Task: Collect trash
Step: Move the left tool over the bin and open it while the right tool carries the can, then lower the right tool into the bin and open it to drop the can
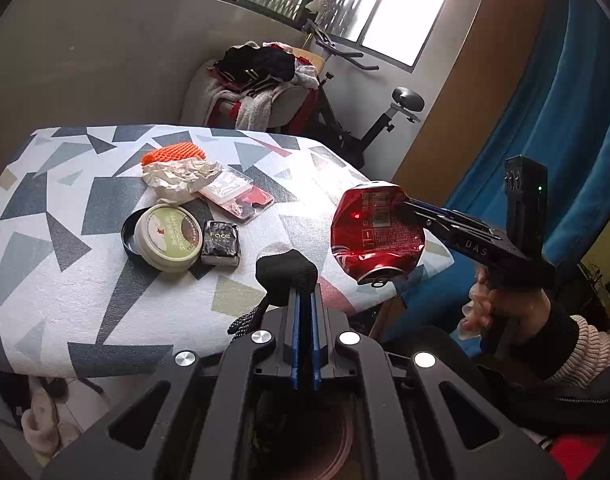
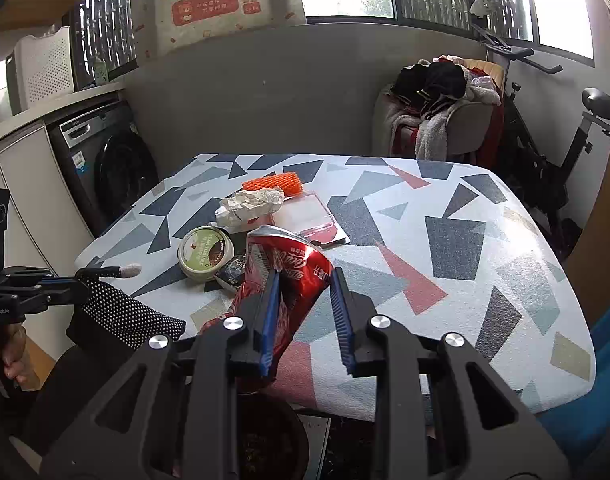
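My right gripper (image 2: pixel 305 276) is shut on a crushed red cola can (image 2: pixel 293 276), held above the near edge of the patterned table (image 2: pixel 445 248). In the left wrist view the can (image 1: pixel 377 232) hangs at the right, pinched by the right gripper (image 1: pixel 405 208). My left gripper (image 1: pixel 305 294) is shut on a black white-dotted glove (image 1: pixel 287 276). From the right wrist view, the left gripper (image 2: pixel 79 276) and the hanging glove (image 2: pixel 125 312) show at the left edge. A yogurt cup (image 1: pixel 169 238), a black "Face" packet (image 1: pixel 221 243), crumpled paper (image 1: pixel 181 178), orange foam net (image 1: pixel 173 152) and clear plastic packaging (image 1: pixel 233 194) lie on the table.
A dark round container (image 2: pixel 265 440) sits low under both grippers, by the table's near edge. A washing machine (image 2: pixel 109 164) stands left, a chair piled with clothes (image 2: pixel 441 108) and an exercise bike (image 2: pixel 565 148) behind. Blue fabric (image 1: pixel 565 140) hangs at the right.
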The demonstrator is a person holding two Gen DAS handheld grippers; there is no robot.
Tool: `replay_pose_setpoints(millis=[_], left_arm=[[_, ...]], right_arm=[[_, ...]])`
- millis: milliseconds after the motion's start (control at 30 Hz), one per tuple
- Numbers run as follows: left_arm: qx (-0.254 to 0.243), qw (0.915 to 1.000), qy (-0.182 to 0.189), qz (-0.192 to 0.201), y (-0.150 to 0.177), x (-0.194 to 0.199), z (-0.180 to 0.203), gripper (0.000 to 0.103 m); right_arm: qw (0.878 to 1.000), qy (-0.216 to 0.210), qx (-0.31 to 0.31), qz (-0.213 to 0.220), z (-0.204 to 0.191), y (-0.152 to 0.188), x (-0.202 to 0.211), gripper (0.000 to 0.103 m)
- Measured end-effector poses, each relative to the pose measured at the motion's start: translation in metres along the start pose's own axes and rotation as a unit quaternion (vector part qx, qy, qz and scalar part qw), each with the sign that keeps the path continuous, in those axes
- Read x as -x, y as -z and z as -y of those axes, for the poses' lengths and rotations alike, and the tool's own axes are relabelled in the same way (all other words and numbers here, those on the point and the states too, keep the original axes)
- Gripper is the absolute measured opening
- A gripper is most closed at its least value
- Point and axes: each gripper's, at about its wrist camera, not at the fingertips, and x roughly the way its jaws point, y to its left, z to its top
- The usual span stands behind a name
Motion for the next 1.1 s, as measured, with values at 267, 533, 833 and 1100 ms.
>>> replay_pose_setpoints(millis=[267,533,833,1100], left_arm=[[-0.003,0.9996,0.02,-0.02,0.019,-0.012,-0.002,0.044],[0.001,0.9997,0.02,-0.016,0.024,-0.008,-0.008,0.05],[-0.006,1.0,0.002,-0.001,0.023,-0.007,-0.007,0.059],[-0.044,0.9962,-0.072,0.021,0.039,-0.001,-0.012,0.092]], right_arm=[[1.0,-0.009,-0.003,-0.006,-0.004,0.014,0.002,0.028],[1.0,-0.019,-0.005,-0.023,-0.006,0.033,-0.002,0.028],[0.999,-0.025,0.001,-0.033,-0.01,0.043,-0.004,0.028],[0.996,-0.065,0.03,-0.052,-0.028,0.07,-0.01,0.028]])
